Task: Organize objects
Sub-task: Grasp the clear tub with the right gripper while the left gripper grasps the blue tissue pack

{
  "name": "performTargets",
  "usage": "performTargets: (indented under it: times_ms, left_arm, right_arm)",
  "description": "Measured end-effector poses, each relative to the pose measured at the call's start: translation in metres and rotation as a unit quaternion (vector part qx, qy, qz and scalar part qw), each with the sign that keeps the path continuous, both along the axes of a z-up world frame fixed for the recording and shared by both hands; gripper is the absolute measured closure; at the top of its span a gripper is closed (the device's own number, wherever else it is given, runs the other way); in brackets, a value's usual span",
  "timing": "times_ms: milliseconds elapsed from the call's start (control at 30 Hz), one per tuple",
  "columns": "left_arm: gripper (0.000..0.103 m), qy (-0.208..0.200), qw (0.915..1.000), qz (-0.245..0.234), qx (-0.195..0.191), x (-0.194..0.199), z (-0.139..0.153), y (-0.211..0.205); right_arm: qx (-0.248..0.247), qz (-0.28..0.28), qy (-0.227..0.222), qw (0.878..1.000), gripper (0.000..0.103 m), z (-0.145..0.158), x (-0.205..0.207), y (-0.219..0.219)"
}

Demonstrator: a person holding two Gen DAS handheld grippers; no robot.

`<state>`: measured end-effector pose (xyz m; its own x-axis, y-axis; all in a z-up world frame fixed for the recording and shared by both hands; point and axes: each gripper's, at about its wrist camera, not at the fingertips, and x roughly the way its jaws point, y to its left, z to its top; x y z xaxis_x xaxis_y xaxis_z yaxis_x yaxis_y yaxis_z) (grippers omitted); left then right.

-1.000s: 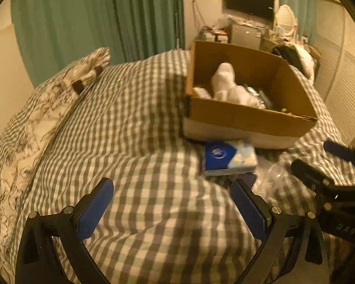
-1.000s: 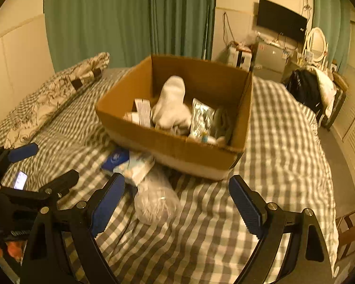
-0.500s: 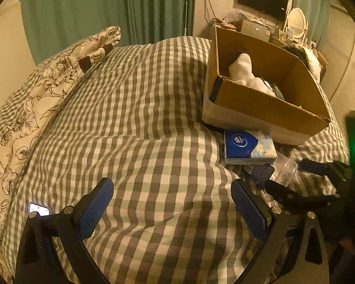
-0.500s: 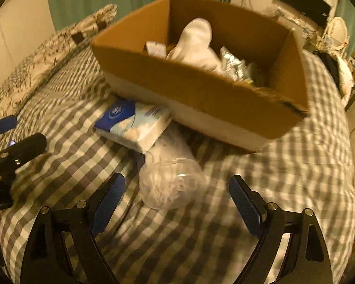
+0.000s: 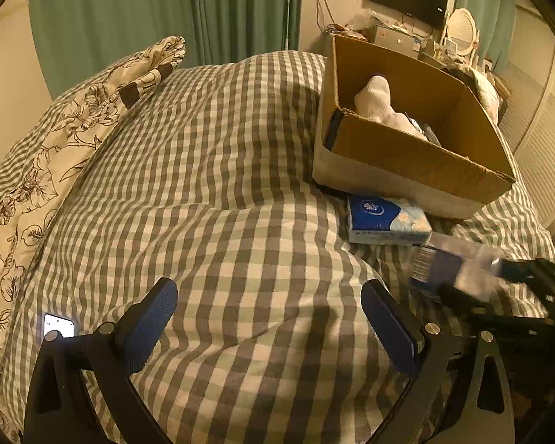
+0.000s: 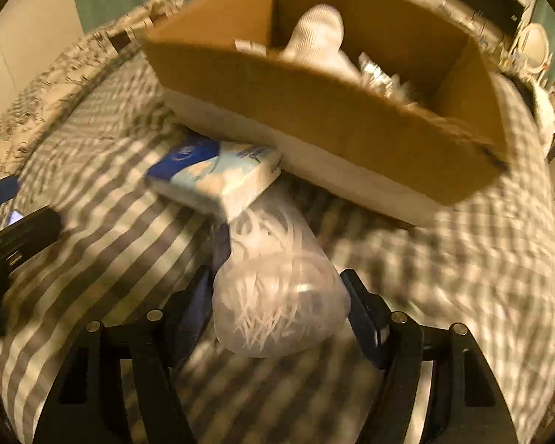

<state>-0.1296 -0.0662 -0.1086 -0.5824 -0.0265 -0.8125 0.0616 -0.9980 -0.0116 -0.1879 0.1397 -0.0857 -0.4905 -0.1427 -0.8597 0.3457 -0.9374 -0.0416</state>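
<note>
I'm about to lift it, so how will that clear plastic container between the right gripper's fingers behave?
The clear container looks round, so it may roll if released. Its thin white contents suggest it's light. Smooth plastic could slip in the right hand-held gripper.

A clear tub [image 6: 281, 296] of white sticks lies on its side on the bed, between the right gripper's [image 6: 277, 307] fingers. Beside it lies a blue-and-white tissue pack [image 5: 386, 220], against the open cardboard box [image 5: 407, 159] holding a white sock [image 5: 375, 101].
</note>
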Motion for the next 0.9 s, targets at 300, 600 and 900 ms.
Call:
performTargets:
  times_ms: [300,600,900]
  left_arm:
    - [0.001,-0.001,0.9988,-0.049,-0.008,-0.013,0.005,0.045]
    - [0.001,-0.032,0.996,-0.075,-0.037,-0.06,-0.024,0.098]
    - [0.004,-0.056,0.9919,-0.09,-0.07,-0.085,-0.059,0.128]
  right_arm:
    - [-0.01,-0.06,0.092,0.994,0.036,0.062,0.031,0.048]
    - [-0.032,-0.086,0.126,0.988,0.036,0.083,0.029,0.077]
    - [-0.057,-0.11,0.116,0.985,0.037,0.073,0.018,0.104]
